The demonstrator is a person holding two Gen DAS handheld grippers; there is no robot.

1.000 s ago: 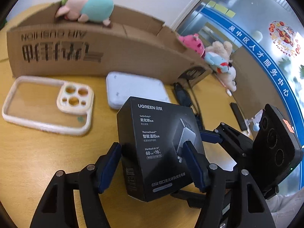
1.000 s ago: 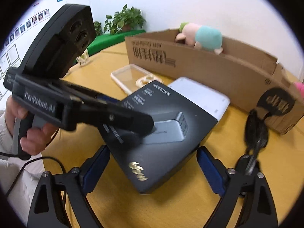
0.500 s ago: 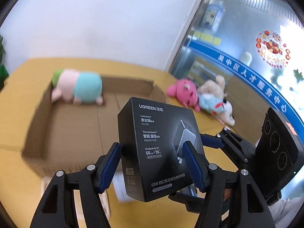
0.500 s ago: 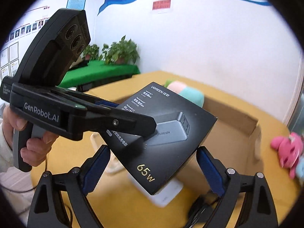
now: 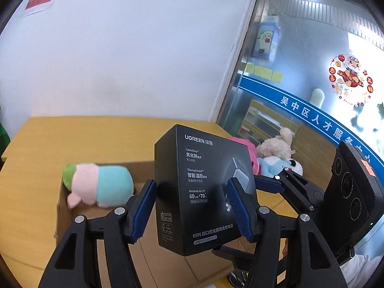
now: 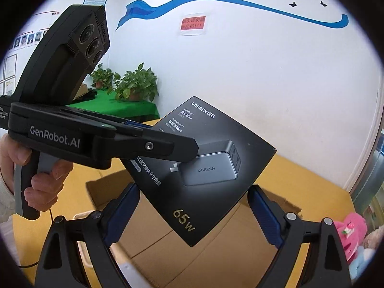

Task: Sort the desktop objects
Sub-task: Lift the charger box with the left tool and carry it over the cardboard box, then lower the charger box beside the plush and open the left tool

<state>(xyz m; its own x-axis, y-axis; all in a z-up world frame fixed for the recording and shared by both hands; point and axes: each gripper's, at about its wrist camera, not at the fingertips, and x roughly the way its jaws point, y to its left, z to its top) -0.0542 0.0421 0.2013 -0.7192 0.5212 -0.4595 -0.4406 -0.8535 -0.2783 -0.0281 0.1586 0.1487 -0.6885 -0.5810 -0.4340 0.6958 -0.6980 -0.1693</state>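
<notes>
A white wall with a painted blue swoosh and a red notice rose behind my yellow wooden table. Potted plants stood on a green-covered surface in the corner, framed sheets hung nearby, and a frosted glass partition carried a blue band of Chinese lettering.

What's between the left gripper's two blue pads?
The black charger box, shown in the left wrist view; the left gripper is closing its jaws on it.
</notes>
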